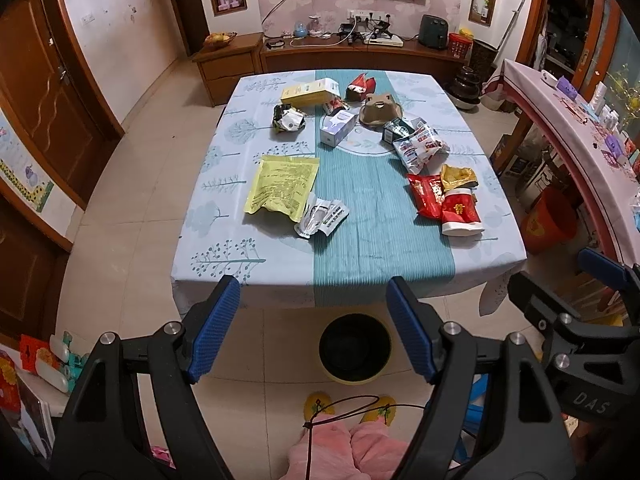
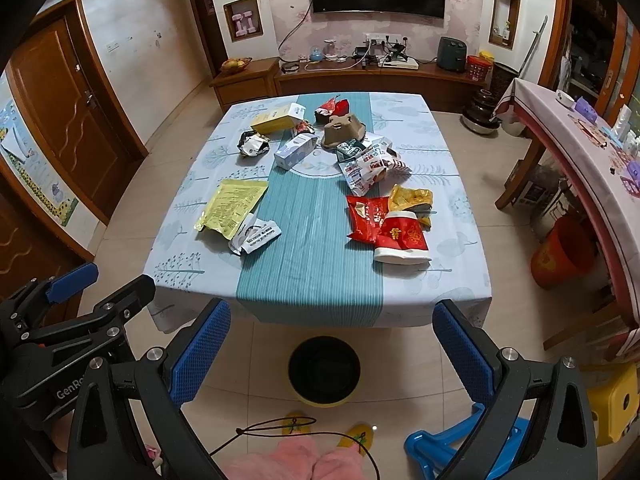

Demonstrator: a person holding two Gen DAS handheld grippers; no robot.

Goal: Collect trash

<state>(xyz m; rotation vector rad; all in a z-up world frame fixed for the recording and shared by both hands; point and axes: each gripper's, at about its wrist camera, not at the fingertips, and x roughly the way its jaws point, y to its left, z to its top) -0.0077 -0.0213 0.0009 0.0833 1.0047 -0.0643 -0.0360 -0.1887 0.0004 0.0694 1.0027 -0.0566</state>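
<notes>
Both hand-held grippers agape (nothing held), above bin (image 1: pixel 354 348) nr table (image 1: pixel 280 264).

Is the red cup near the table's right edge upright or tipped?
Tipped: the red cup lies on its side on the table.

A table (image 1: pixel 472 248) with a blue cloth carries scattered trash: left of the teal stripe (image 1: pixel 360 208) a yellow pouch (image 1: pixel 282 189), right a red packet (image 1: pixel 426 196).
</notes>
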